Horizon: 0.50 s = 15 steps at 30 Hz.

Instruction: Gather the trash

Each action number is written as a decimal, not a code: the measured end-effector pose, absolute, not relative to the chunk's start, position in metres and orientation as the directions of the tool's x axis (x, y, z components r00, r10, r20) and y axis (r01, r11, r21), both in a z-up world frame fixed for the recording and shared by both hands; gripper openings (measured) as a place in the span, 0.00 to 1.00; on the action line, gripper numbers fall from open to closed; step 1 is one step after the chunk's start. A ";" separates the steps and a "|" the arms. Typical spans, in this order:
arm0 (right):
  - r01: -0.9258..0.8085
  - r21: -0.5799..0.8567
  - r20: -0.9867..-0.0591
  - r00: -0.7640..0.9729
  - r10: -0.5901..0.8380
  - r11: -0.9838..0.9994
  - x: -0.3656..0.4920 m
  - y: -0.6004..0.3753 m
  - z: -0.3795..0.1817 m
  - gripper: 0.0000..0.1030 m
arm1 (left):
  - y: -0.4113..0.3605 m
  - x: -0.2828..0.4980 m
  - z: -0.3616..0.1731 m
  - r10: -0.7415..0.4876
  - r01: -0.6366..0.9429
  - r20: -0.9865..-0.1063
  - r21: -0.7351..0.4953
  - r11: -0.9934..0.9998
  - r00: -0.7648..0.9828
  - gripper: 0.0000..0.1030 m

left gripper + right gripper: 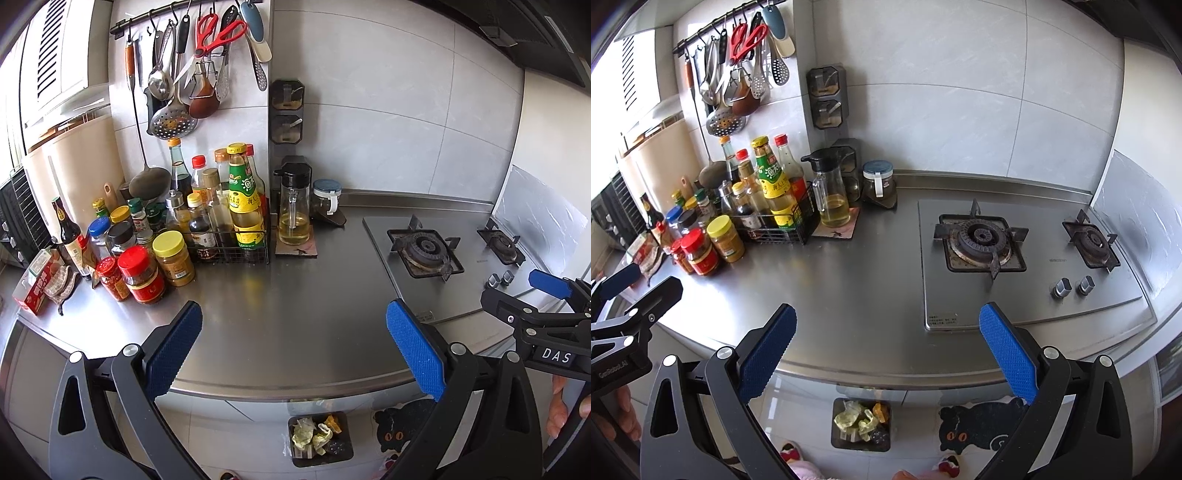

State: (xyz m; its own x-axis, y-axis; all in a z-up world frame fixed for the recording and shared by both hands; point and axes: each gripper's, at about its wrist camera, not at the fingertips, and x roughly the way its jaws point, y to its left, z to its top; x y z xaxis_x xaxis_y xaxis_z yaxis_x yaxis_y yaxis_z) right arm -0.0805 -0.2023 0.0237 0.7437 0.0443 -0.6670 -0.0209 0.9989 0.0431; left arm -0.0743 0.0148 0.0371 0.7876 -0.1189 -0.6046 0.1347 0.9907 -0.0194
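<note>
Stainless worktop (295, 306) across both views, its front edge running just under the blue fingertips. Broad bare steel in the middle, open from the front edge back to the tiled wall (388, 129).

Gas hob (1027, 258) set into the right half, two burners with raised pan supports and two knobs near the front corner. Foil sheet (1137, 221) against the right-hand wall beyond it.

Crowd of bottles and jars (159, 240) filling the left rear corner, several in a black wire basket (229, 247), red- and yellow-lidded jars standing foremost. Glass oil dispenser (293, 210) on a small mat just right of the basket, a blue-lidded jar (327, 197) beside it against the wall. Ladles, skimmers and red scissors (218, 33) hanging from a rail above the bottles.

On the floor, below and in front of the worktop edge: black trash bin (320, 437) holding crumpled yellowish wrappers (310, 435) and darker scraps. Cat-shaped mat (979, 428) on the floor to its right.

Left gripper (293, 345) spread wide, nothing between its pads, poised over the front edge above the bin. Right gripper (886, 345) likewise wide and empty, over the same edge, close beside the left one and seen at the far right of the left view.
</note>
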 end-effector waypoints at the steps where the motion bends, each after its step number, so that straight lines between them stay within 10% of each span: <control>1: -0.020 0.044 -0.668 0.743 0.045 0.999 -0.080 -0.202 0.024 0.97 | 0.014 -0.074 0.037 -0.119 0.134 -0.606 -0.020 0.991 0.787 0.92; 15: -0.014 0.036 -0.670 0.742 0.035 0.999 -0.073 -0.203 0.023 0.97 | 0.011 -0.068 0.035 -0.115 0.127 -0.607 -0.023 0.992 0.786 0.92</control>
